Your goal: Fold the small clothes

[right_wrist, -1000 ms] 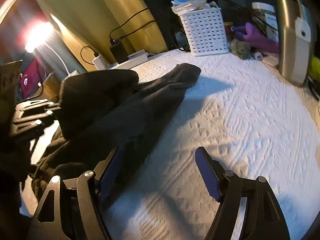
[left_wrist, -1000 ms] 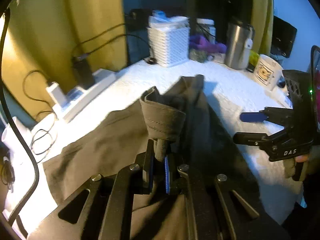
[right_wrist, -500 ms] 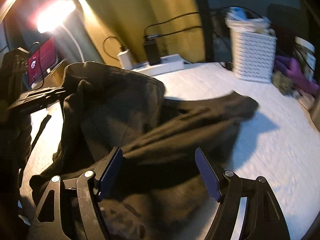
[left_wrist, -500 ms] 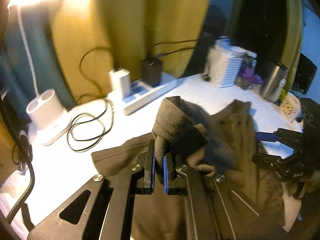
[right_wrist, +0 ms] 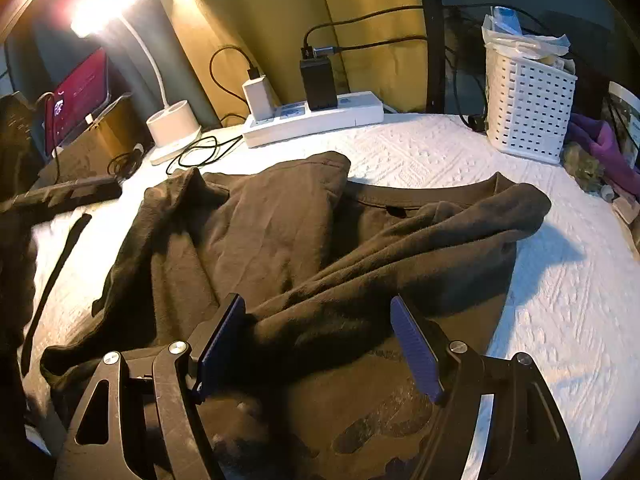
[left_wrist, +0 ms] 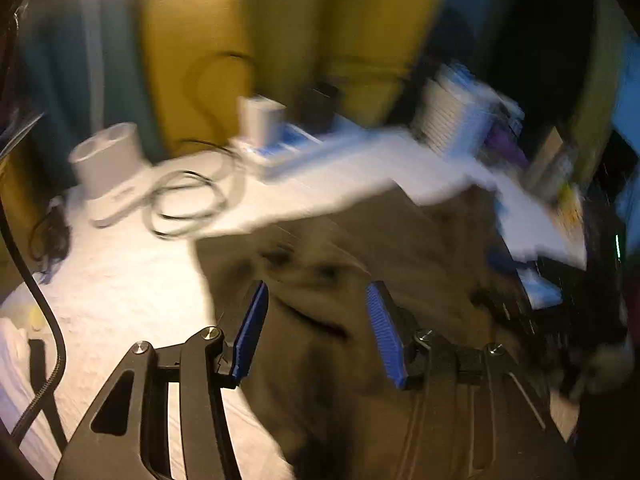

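A dark brown T-shirt point(right_wrist: 304, 240) lies crumpled on the white textured table cover point(right_wrist: 552, 304), its collar toward the back and a sleeve bunched to the right. In the blurred left wrist view the same T-shirt point(left_wrist: 360, 264) spreads below my left gripper point(left_wrist: 316, 332), whose jaws are opening; its blue pads press on nothing and the cloth lies under them. My right gripper point(right_wrist: 320, 348) hovers open over the near part of the shirt, with a fold of fabric between its fingers but not pinched. The left gripper's dark fingers point(right_wrist: 68, 196) show at the left edge.
A white power strip point(right_wrist: 312, 120) with chargers and cables sits at the back. A white lamp base point(right_wrist: 174, 126) stands at back left, a white perforated basket point(right_wrist: 528, 116) at back right. Purple cloth and small items point(right_wrist: 600, 148) crowd the right edge.
My left gripper has let go of the bunched shirt cloth and its jaws have spread. The lifted fabric has dropped flat onto the shirt. The right gripper stays open over the shirt.
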`<state>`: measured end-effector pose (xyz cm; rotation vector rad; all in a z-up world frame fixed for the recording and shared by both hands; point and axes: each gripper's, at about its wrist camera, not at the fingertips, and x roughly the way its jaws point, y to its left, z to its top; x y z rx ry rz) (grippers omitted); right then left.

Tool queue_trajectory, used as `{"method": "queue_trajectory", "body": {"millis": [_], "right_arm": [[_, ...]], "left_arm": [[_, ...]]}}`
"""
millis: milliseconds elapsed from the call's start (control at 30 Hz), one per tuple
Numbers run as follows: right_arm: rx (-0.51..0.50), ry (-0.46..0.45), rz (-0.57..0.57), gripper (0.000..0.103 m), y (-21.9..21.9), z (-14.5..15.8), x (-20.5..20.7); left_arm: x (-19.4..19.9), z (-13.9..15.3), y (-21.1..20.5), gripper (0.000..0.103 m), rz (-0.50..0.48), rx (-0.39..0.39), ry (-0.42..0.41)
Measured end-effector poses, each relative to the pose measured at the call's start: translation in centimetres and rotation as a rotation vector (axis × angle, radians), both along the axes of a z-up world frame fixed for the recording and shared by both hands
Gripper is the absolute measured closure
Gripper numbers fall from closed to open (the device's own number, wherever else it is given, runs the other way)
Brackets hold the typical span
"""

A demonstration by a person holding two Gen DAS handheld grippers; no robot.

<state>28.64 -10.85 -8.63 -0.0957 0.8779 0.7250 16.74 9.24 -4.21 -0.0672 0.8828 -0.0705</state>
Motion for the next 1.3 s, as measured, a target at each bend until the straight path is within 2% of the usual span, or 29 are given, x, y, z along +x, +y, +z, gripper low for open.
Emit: {"method": "queue_trajectory", "body": {"millis": [100, 200, 233, 267, 333, 367, 433, 600, 833, 1000, 1100, 1133, 1167, 1233, 1300], "right_arm": [[0.009, -0.008, 0.000, 0.026, -0.4, 0.4, -0.8], [0.014, -0.016, 0.001, 0.026, -0.7, 0.8, -1.7], [0.014, -0.016, 0.001, 0.026, -0.9, 0.9, -2.0], [0.012, -0.015, 0.003, 0.026, -0.9, 0.8, -2.3], [0.007, -0.011, 0.008, 0.026, -1.1, 0.6, -2.8], [0.004, -0.007, 0.010, 0.026, -1.1, 0.5, -3.1], [-0.002, 0.002, 0.023, 0.026, -1.0, 0.2, -3.8], [-0.021, -0.001, 0.069, 0.026, -0.1, -0.2, -5.8], [-0.079, -0.038, 0.127, 0.026, 1.0, -0.5, -8.1], [-0.066, -0.033, 0.137, 0.025, 0.6, -0.3, -8.3], [-0.046, -0.045, 0.138, 0.025, 0.2, 0.5, -8.2], [-0.039, -0.051, 0.137, 0.025, 0.0, 0.8, -8.2], [-0.032, -0.058, 0.134, 0.025, -0.2, 1.1, -8.0], [-0.021, -0.064, 0.129, 0.025, -0.5, 1.5, -7.6], [-0.013, -0.066, 0.120, 0.025, -0.9, 1.7, -7.0]], "left_arm": [[-1.1, -2.1, -3.8, 0.051, -0.093, 0.115, 0.072], [-2.3, -3.7, -4.8, 0.052, -0.099, 0.139, 0.099], [-2.9, -4.0, -4.6, 0.056, -0.085, 0.147, 0.091], [-3.3, -4.1, -4.4, 0.076, -0.071, 0.158, 0.083], [-4.5, -4.1, -3.4, 0.093, -0.029, 0.162, 0.081], [-5.2, -3.9, -3.0, 0.100, -0.014, 0.150, 0.072], [-6.3, -3.5, -2.2, 0.100, 0.012, 0.142, 0.060], [-9.0, -3.1, 0.4, 0.100, 0.113, 0.041, 0.057], [-12.0, -5.2, 3.2, 0.100, 0.235, -0.008, 0.132], [-12.3, -3.9, 3.4, 0.098, 0.252, 0.001, 0.141], [-11.6, -2.1, 2.8, 0.097, 0.242, 0.049, 0.087], [-11.2, -1.5, 2.7, 0.091, 0.235, 0.058, 0.072], [-10.7, -0.9, 2.5, 0.077, 0.225, 0.068, 0.055], [-9.4, 0.2, 1.9, 0.057, 0.191, 0.096, 0.011], [-7.2, 0.8, 0.7, 0.055, 0.141, 0.131, -0.014]]}}
